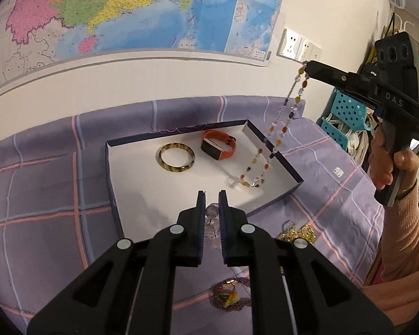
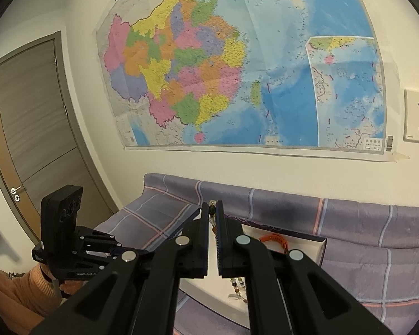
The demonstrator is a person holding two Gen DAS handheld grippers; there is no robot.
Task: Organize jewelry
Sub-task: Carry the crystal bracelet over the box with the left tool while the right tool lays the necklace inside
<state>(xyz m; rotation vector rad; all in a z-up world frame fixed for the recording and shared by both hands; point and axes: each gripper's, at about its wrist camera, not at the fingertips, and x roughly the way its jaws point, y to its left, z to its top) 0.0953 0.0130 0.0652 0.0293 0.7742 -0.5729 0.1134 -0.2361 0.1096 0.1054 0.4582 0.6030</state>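
In the left wrist view, the left gripper (image 1: 211, 195) hovers over the near edge of the box (image 1: 268, 203) with its fingers a narrow gap apart, holding nothing, while the right gripper (image 1: 307, 65) pinches the top of a bead necklace (image 1: 276, 134) whose low end touches the box floor beside the bangle (image 1: 176, 157) and orange watch (image 1: 219, 146). In the right wrist view, the right gripper's fingers (image 2: 220, 223) clamp the necklace (image 2: 211, 209) at their tips, above the box (image 2: 321, 248).
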